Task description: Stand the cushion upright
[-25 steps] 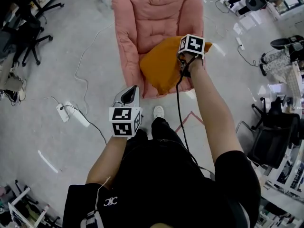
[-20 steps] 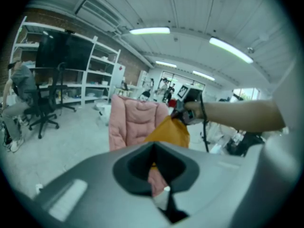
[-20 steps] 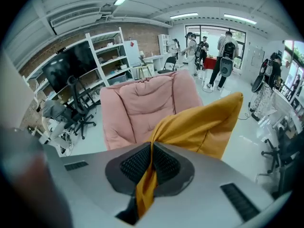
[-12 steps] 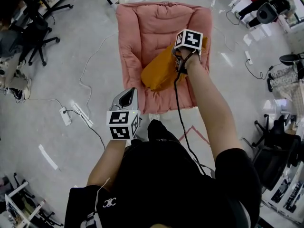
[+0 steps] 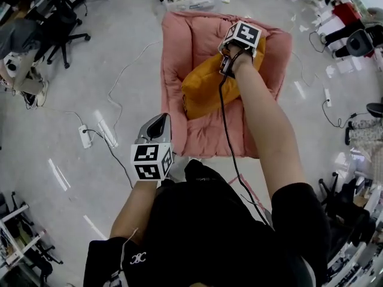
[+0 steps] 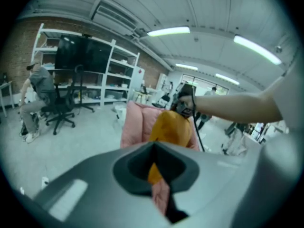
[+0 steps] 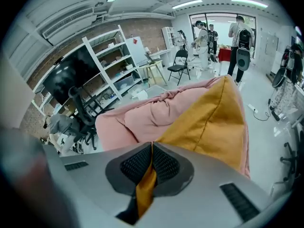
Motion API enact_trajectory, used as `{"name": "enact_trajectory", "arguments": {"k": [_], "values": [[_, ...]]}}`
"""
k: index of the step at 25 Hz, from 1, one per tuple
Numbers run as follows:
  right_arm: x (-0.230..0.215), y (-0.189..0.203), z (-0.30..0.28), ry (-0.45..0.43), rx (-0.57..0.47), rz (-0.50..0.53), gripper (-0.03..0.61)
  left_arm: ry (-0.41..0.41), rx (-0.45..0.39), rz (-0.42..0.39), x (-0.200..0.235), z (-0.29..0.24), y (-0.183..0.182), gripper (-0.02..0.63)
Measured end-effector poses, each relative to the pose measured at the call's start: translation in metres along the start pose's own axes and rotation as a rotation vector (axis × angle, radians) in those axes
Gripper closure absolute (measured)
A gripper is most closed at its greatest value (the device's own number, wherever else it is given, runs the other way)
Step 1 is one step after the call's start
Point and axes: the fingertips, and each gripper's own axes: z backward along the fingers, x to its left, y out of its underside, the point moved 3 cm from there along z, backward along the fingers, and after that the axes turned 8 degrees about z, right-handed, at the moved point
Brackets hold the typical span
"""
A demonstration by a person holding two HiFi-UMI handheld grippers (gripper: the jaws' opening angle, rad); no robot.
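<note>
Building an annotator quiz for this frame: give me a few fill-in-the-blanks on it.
1. The right gripper has its jaws shut on the ___.
2. The orange cushion rests on a chair coloured ___.
3. The left gripper has its jaws together and holds ___.

Missing words: cushion; pink; nothing.

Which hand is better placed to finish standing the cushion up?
Right. The right tongs are shut on the orange cushion's edge, on the pink chair. The left tongs are shut on nothing, off the chair's front corner, apart from the cushion.
</note>
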Motion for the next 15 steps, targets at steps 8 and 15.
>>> {"name": "enact_trajectory", "arguments": {"k": [8,15], "values": [[0.019,-0.056,-0.052,-0.099,0.005,-0.076,0.575,-0.08,0.03,0.043,0.015,-0.023,-0.004,0.614],[0.065,-0.075,-0.042,-0.332,-0.166,0.038,0.58,-0.097,0.034,0.046,0.018,-0.034,-0.006,0.614]]}}
